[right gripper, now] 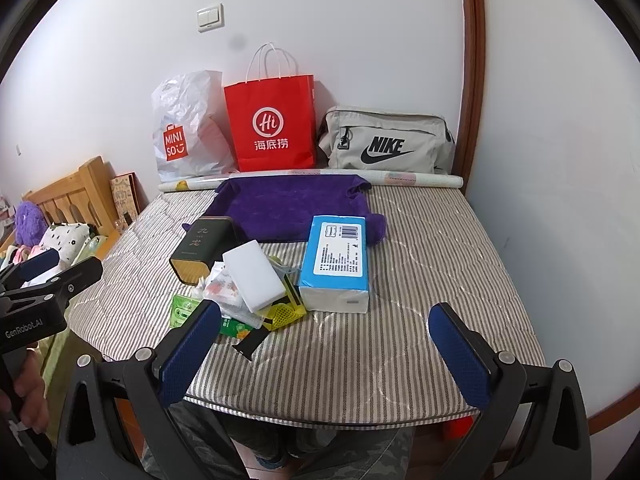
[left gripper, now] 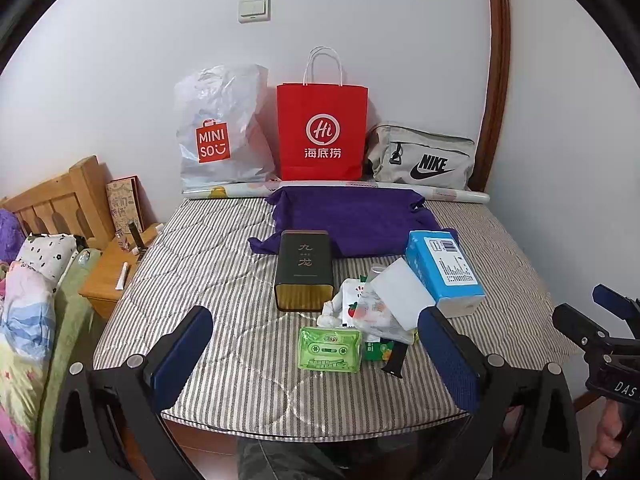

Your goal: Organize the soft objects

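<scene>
MINISO bag (left gripper: 218, 128), Hi bag (left gripper: 322, 132), NIKE pouch (left gripper: 422, 158) line the wall

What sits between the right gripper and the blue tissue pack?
Nothing visible. The right gripper is open over bare striped mattress, and the blue tissue pack lies straight ahead. The white sponge and yellow net sit just to its left, off the path.
</scene>
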Demonstrator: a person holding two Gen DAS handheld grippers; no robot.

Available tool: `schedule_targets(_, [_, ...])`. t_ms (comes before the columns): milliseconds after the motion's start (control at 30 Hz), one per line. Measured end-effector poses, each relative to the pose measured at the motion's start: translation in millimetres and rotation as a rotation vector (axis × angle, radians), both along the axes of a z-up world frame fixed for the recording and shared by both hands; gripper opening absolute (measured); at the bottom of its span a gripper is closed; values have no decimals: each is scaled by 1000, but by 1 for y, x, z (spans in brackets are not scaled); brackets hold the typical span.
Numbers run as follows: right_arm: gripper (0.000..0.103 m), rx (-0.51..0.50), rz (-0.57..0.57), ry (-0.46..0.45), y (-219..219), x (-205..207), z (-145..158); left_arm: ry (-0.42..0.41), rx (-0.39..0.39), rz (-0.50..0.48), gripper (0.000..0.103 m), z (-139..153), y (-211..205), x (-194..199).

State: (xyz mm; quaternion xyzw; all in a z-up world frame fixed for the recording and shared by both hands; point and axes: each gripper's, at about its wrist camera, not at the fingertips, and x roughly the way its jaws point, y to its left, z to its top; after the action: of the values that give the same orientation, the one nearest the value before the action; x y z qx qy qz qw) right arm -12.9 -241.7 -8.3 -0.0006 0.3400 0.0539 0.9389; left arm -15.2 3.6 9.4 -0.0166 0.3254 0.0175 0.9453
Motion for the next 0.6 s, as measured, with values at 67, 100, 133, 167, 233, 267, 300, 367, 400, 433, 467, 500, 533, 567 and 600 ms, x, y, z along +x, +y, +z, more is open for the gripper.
schedule_targets(67, [102,0,-2,-1,0,0,0,0,0,0,103,0,0,0])
schedule_targets(100, [102,2,-3,-1,0,0,-1,0,0,1,103,0,0,0])
schedule_targets(133, [102,3,-3,-1,0,0,-1,0,0,2,103,0,0,0])
schedule_targets(167, [102,2,-4,-2,0,0,-1,0,1,2,103,0,0,-1])
schedule_targets(233, [102,4,0,-4,0,-1,-1,0,1,0,103,0,0,-1])
schedule_targets(267, [102,4,1,-6,0,-1,-1,0,0,2,103,0,0,-1])
schedule_targets(300, [102,3,2,-6,0,-1,-1,0,0,1,103,0,0,-1])
schedule_targets(367, [102,2,5,-6,1,-2,-1,-1,1,0,103,1,0,-1])
schedule_targets(400, [102,2,6,-6,1,-2,-1,0,0,1,103,0,0,-1])
schedule_targets(433, [102,1,7,-6,2,-1,-1,1,-2,-3,103,1,0,-1])
schedule_targets(467, [102,1,8,-6,2,-1,-1,2,-4,-6,103,1,-1,-1])
schedule_targets(500, [102,1,9,-5,3,-1,-1,4,-5,-7,103,1,0,-1])
schedule_targets(533, [102,-1,9,-5,3,-1,-1,4,-4,-7,103,1,0,-1])
schedule_targets(567, [102,-1,10,-4,3,-1,-1,4,-4,-7,103,1,0,-1])
schedule_targets(600, [102,1,10,-5,3,-1,-1,5,-4,-7,103,1,0,-2])
